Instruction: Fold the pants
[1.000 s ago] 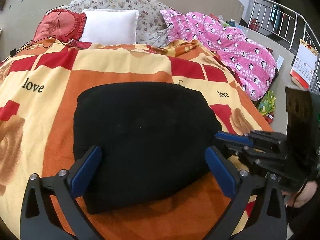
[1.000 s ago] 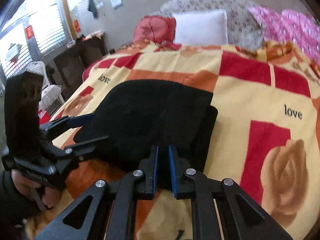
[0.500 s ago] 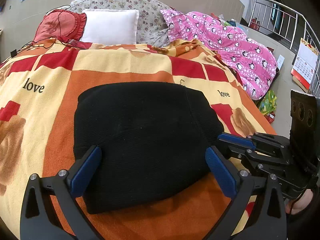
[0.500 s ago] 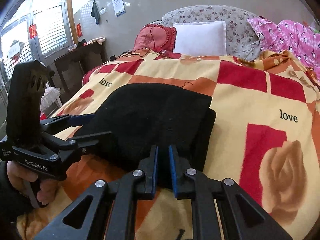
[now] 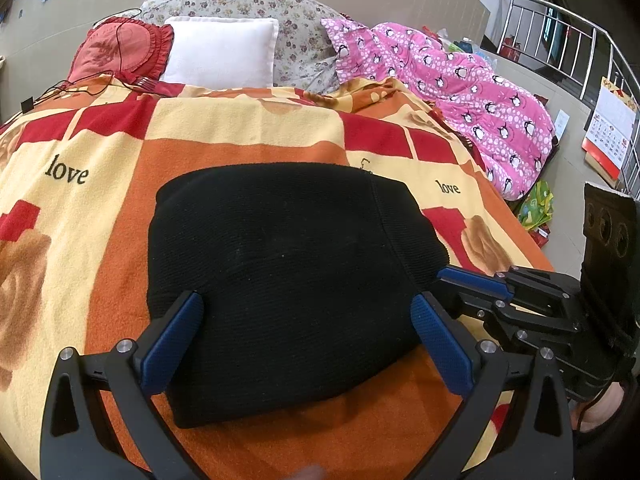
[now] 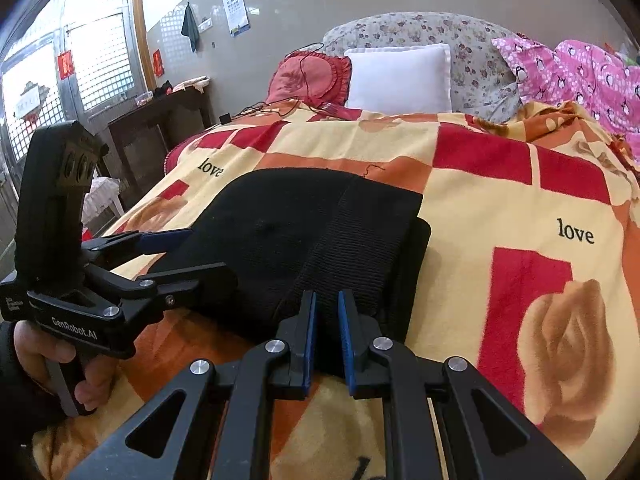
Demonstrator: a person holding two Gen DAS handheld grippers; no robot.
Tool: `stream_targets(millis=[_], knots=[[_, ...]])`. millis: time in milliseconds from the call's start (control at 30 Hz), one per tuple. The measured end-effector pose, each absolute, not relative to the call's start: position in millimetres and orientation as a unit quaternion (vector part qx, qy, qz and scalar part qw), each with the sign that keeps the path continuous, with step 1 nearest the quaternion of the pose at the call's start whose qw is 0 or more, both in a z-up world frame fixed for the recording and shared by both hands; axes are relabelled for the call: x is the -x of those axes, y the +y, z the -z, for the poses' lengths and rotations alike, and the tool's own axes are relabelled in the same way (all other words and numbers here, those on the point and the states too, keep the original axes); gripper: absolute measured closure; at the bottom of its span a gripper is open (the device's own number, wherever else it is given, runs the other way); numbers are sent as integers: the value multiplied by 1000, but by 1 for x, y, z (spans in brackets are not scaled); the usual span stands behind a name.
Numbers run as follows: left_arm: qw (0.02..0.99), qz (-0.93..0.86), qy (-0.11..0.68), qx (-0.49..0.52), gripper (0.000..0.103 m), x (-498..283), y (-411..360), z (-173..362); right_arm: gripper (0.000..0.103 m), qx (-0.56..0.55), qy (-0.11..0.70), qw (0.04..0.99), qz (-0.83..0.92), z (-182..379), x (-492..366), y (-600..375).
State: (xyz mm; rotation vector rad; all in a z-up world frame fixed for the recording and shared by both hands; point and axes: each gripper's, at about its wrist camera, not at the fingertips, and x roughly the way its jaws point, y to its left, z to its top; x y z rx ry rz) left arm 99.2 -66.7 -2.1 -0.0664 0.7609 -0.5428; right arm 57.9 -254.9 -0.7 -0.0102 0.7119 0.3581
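The black pants (image 5: 280,272) lie folded into a thick rectangle on the orange, yellow and red blanket (image 5: 240,128); they also show in the right wrist view (image 6: 304,232). My left gripper (image 5: 306,316) is open, its blue pads (image 5: 172,336) spread over the fold's near edge, gripping nothing. My right gripper (image 6: 325,312) has its jaws a narrow gap apart at the fold's near ribbed edge; black cloth shows between the pads. It appears in the left wrist view (image 5: 472,280) at the fold's right corner. The left gripper shows in the right wrist view (image 6: 176,252).
A white pillow (image 5: 222,54), a red cushion (image 5: 120,50) with a black cable, and a floral pillow (image 5: 304,40) lie at the bed's head. A pink penguin quilt (image 5: 460,88) hangs off the right side. A dark table (image 6: 160,120) stands left of the bed.
My right gripper's jaws have parted slightly, from pinched tight to a narrow gap, and it has lifted a little. The left gripper stays open over the fold.
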Motion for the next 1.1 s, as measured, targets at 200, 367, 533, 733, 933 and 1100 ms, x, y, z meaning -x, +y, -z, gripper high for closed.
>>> stream_targets(millis=[200,367,533,733,933,1100], knots=[[888,275,364,49,0,-100,-61,3,91,5,347,921,-175,1,-58,-253],[897,234,374,23,0,-89,-67,-4,91,-3,347,921,-178,0,-58,-254],[903,171,393,25,0,-57,-69,-14,91,1,345,922,-174,0,-56,-255],[906,146,398,23,0,-37,-70,-6,86,15,324,932,-162,-5,-44,-253],[903,144,405,16,0,-27,-74,9,44,6,279,945,-170,-24,10,-264],[912,133,389,1,0,-23,-78,8,40,-21,287,946,-149,-24,15,-279]])
